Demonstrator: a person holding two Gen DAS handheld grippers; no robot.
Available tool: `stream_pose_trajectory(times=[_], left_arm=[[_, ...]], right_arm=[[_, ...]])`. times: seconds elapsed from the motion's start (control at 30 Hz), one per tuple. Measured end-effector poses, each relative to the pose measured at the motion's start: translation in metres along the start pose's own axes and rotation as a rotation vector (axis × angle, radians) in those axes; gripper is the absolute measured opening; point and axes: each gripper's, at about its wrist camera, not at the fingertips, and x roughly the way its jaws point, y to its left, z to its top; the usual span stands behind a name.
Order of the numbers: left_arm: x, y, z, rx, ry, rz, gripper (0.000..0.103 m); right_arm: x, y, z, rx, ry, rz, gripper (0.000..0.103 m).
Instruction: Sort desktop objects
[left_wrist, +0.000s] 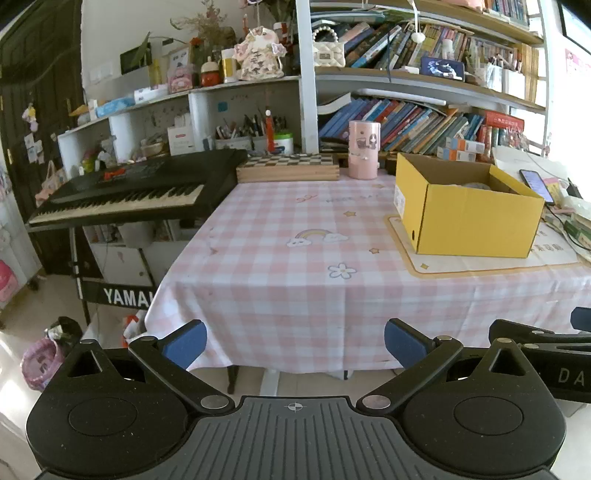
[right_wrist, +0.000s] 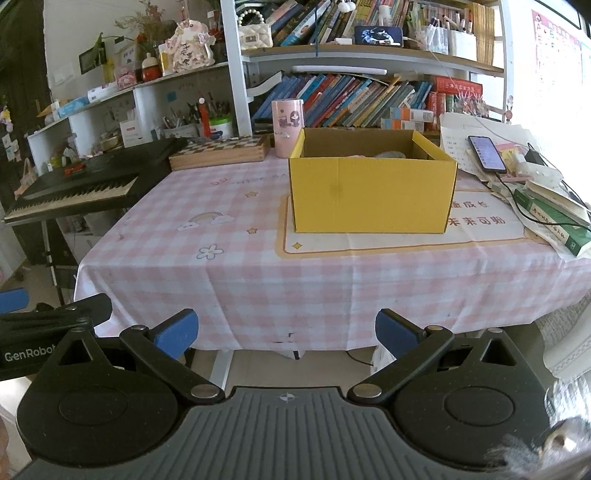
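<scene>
A yellow cardboard box (left_wrist: 469, 218) stands open on a cream mat on the pink checked tablecloth (left_wrist: 280, 258); it shows in the right wrist view (right_wrist: 373, 192) too. Something grey lies inside it, mostly hidden by the walls. A pink cylindrical container (left_wrist: 364, 149) stands at the table's back, also in the right wrist view (right_wrist: 287, 125). My left gripper (left_wrist: 295, 343) is open and empty, held in front of the table's near edge. My right gripper (right_wrist: 286, 334) is open and empty, also short of the near edge.
A wooden chessboard box (left_wrist: 288, 168) lies at the back left. A phone (right_wrist: 487, 153) on a cable, papers and green books (right_wrist: 554, 218) crowd the right side. A black keyboard (left_wrist: 122, 194) stands left of the table. Bookshelves rise behind.
</scene>
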Motion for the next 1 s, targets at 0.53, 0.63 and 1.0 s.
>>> stream_pose_trajectory(times=[0.53, 0.63, 1.0], left_arm=[[-0.0008, -0.0004, 0.0007, -0.003, 0.005, 0.001, 0.103], [-0.0007, -0.0003, 0.0006, -0.004, 0.005, 0.000, 0.103], [-0.0013, 0.0005, 0.0015, -0.010, 0.008, -0.003, 0.103]], right_arm=[[-0.0017, -0.0002, 0.0012, 0.002, -0.005, -0.001, 0.103], [-0.0024, -0.0003, 0.0019, 0.001, -0.003, -0.004, 0.103], [-0.0018, -0.0005, 0.0023, 0.002, 0.003, -0.003, 0.103]])
